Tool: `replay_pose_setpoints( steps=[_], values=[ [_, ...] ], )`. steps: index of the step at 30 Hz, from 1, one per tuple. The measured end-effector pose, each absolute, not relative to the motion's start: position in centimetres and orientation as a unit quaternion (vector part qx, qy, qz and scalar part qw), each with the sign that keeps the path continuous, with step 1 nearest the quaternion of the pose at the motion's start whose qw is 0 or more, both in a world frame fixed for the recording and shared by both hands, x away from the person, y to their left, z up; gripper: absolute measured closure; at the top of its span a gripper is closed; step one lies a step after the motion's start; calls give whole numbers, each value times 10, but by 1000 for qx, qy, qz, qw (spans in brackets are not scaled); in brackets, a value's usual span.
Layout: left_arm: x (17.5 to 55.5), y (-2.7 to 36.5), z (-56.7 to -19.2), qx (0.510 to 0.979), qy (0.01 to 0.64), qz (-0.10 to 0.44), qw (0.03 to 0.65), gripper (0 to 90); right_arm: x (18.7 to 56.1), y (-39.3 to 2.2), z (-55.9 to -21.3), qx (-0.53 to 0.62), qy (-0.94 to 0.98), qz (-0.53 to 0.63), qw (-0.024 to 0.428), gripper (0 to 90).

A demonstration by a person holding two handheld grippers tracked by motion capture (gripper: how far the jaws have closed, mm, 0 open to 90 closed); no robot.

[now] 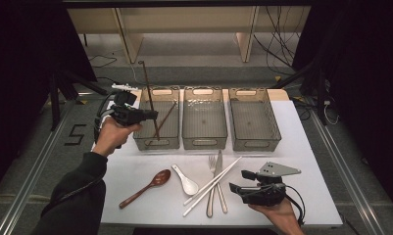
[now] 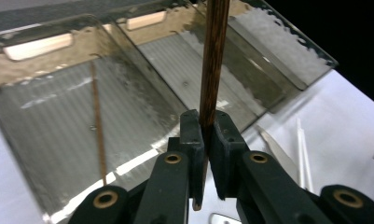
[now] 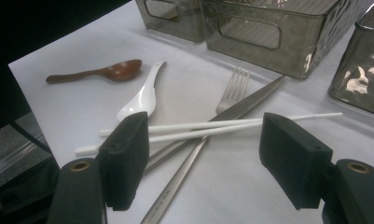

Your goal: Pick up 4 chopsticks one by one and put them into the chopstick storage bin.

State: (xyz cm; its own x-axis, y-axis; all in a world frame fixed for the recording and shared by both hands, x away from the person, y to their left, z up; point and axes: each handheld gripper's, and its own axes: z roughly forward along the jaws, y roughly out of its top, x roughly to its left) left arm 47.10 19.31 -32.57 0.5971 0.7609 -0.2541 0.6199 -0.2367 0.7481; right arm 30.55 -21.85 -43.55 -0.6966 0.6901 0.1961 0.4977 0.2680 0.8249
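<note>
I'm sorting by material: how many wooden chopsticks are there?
2. One wooden chopstick is clamped upright in the left gripper over the left bin. The other chopstick lies inside that bin.

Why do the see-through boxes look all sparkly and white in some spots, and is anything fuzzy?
In the left gripper view, light glares off the left bin in white streaks, and the brown chopstick close to the camera looks a bit soft. In the right gripper view, the right-hand bin glints with bright patches. In the high view, the room around the white table is dark.
</note>
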Motion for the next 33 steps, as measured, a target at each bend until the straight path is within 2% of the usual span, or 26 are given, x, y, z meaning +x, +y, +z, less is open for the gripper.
replay_pose_setpoints(
  steps=[13, 24, 33],
  values=[
    [509, 211, -342, 785, 473, 108, 384, 836, 304, -217, -437, 373, 791, 474, 102, 337],
    [518, 220, -360, 780, 493, 117, 366, 835, 303, -215, -437, 370, 791, 477, 105, 315],
    [522, 220, -374, 794, 496, 116, 332, 832, 303, -215, -437, 370, 789, 479, 105, 300]
  ],
)
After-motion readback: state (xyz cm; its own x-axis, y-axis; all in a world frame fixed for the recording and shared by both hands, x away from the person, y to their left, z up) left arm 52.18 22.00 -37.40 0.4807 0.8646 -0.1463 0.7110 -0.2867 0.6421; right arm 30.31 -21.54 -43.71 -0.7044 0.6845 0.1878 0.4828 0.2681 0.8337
